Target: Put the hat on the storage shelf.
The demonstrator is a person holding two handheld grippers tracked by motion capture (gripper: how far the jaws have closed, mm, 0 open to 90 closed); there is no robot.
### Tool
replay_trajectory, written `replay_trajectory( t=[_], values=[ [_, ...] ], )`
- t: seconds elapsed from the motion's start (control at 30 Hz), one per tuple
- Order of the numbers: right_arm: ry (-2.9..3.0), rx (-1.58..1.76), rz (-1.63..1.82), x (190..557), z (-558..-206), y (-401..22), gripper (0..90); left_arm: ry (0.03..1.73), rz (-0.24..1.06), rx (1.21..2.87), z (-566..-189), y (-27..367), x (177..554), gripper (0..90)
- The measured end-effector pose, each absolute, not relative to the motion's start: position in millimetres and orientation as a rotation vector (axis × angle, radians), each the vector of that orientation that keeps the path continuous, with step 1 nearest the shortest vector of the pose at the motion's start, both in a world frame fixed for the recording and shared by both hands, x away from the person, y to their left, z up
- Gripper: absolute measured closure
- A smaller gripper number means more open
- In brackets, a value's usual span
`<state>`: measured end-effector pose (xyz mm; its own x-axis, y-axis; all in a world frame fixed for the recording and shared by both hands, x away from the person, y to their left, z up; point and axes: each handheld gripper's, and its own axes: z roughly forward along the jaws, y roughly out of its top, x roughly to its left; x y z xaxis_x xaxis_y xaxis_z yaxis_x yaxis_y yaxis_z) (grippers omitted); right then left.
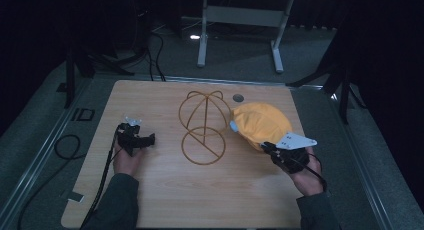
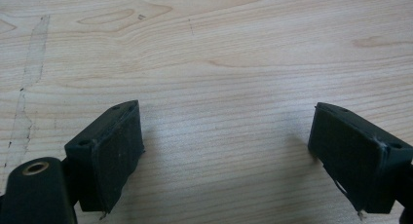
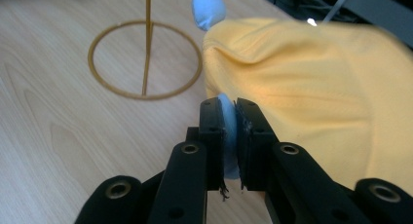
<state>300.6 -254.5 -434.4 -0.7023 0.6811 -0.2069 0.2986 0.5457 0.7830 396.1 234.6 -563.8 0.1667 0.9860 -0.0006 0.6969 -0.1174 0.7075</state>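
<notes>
Yellow cloth, a cap [image 1: 260, 124] by the look of it, lies on the wooden table [image 1: 165, 200] just right of a gold wire stand [image 1: 202, 127]. The right gripper [image 3: 229, 131] has its jaws pinched nearly together on a pale blue tab [image 3: 229, 136] at the cap's near edge. Another blue piece [image 3: 208, 9] shows at the cap's far side. The left gripper [image 2: 226, 151] hovers low over bare wood, jaws spread wide and holding nothing, well apart from the stand.

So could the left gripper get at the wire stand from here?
Probably yes: the left gripper is open over bare table, and nothing lies between it and the wire stand. The yellow cap sits on the far side.
</notes>
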Motion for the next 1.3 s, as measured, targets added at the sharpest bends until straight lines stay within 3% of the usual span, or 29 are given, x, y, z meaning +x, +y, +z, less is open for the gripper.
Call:
replay_trajectory(
  t=[0.43,1.3],
  values=[
    [2.229,0.848,1.063,295,-414,-278,81.8,1.589,0.657,1.88,-564,235,396,12.8],
    [2.438,0.792,0.872,320,-411,-266,56.3,1.589,0.657,1.88,-564,235,396,12.8]
  ],
)
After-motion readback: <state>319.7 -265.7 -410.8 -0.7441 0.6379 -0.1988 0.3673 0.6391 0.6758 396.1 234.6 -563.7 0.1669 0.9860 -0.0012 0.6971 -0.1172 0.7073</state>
